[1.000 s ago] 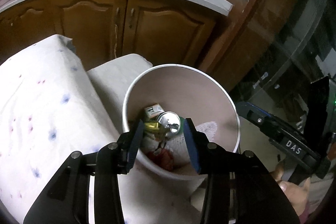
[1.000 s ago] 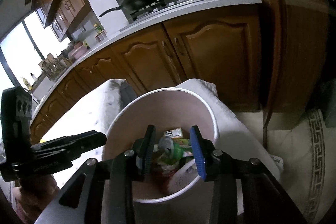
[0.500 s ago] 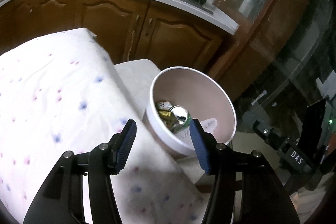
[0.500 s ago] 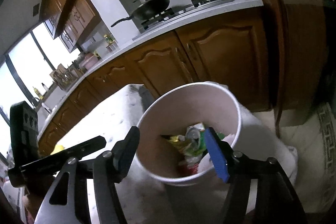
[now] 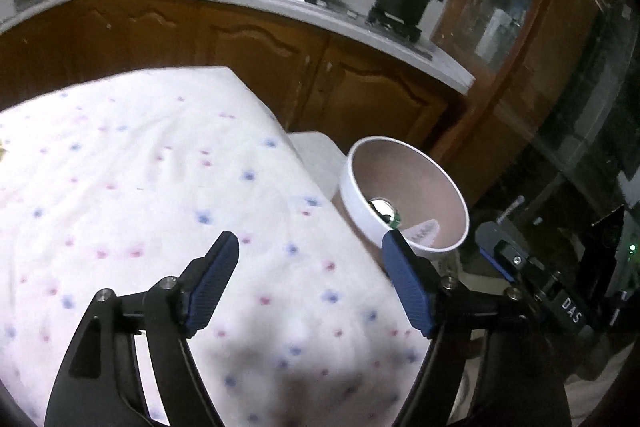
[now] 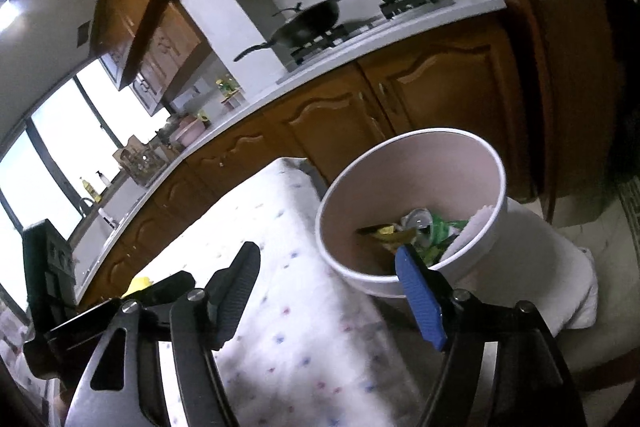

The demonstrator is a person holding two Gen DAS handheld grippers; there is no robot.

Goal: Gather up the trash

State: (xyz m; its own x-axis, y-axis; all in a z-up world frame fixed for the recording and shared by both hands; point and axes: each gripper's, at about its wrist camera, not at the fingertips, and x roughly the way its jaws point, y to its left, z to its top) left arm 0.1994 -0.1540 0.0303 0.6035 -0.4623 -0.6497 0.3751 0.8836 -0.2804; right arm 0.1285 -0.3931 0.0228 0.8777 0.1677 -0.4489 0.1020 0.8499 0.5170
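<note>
The white bin (image 6: 408,223) sits just past the far right corner of the cloth-covered counter (image 5: 160,187), on a pale cushion (image 6: 560,267). Inside it lie a shiny can (image 6: 418,218), green and yellow wrappers (image 6: 436,233) and a bit of white paper (image 5: 424,230). A second ago both grippers were right over the bin; now they have pulled back, and the bin looks smaller and off to the right. The left gripper (image 5: 310,281) hangs over the dotted cloth with its jaws wide and nothing in them. The right gripper (image 6: 326,287) has its jaws wide too, one blue tip in front of the bin's rim. From the left view, the bin's near wall hides most of the trash. A small yellow thing (image 6: 138,285) peeks out behind the left tool; I cannot tell what it is.
</note>
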